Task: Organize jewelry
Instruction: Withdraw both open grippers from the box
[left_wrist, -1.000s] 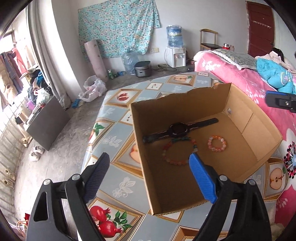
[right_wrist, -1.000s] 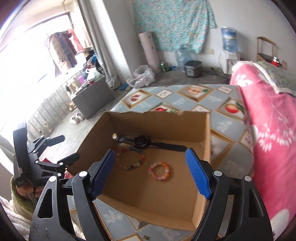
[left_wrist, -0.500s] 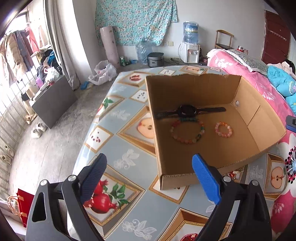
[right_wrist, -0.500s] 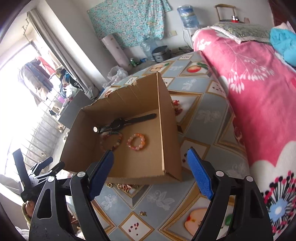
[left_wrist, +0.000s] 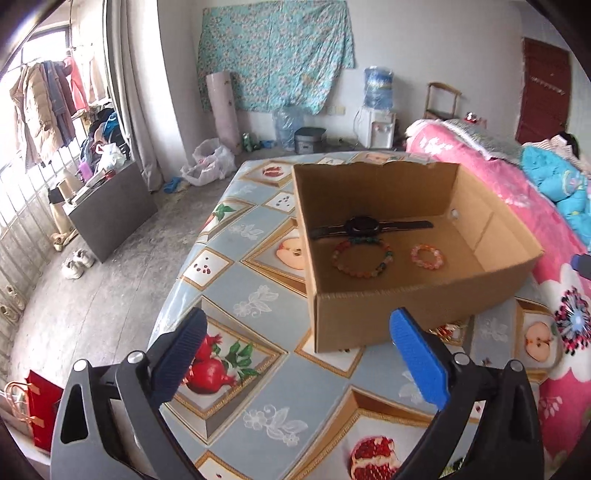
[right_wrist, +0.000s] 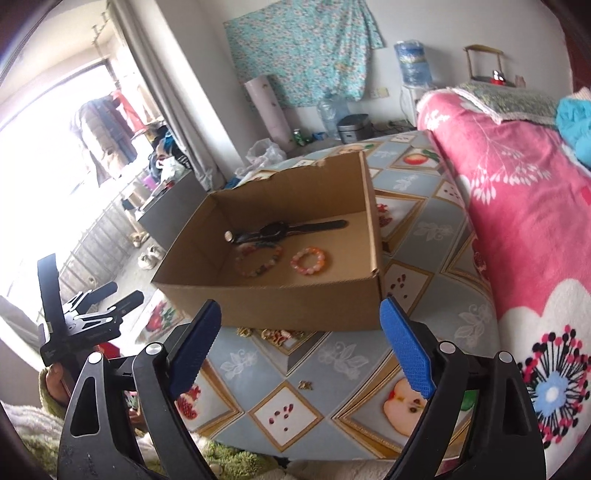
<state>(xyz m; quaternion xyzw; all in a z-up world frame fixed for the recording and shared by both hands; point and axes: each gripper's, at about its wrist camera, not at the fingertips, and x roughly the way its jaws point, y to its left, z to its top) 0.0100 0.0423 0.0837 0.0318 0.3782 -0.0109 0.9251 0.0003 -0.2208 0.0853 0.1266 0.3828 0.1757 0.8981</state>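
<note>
An open cardboard box (left_wrist: 413, 314) (right_wrist: 295, 306) stands on the fruit-patterned table (left_wrist: 258, 369) (right_wrist: 351, 354). Inside lie a black watch (left_wrist: 364, 225) (right_wrist: 275, 230), a multicoloured bead bracelet (left_wrist: 362, 256) (right_wrist: 258, 260) and a pink bead bracelet (left_wrist: 426, 256) (right_wrist: 308, 260). Small gold pieces (right_wrist: 273, 334) lie on the cloth by the box's near wall, and another gold piece (right_wrist: 306, 385) lies closer in. My left gripper (left_wrist: 297, 315) hovers before the box's near left corner, its jaws opening with nothing between them. My right gripper (right_wrist: 300, 304) hovers before the near wall, its jaws also opening and empty.
A bed with a pink flowered blanket (left_wrist: 554, 236) (right_wrist: 517, 184) borders the table's right side. The table's left edge drops to a concrete floor (left_wrist: 92, 295) with a grey cabinet (left_wrist: 110, 210). In the right wrist view, a hand (right_wrist: 51, 384) holds the left gripper (right_wrist: 85, 314) at lower left.
Both grippers have drawn back from over the box, which now lies further ahead of them. Both pairs of jaws stand a little wider.
</note>
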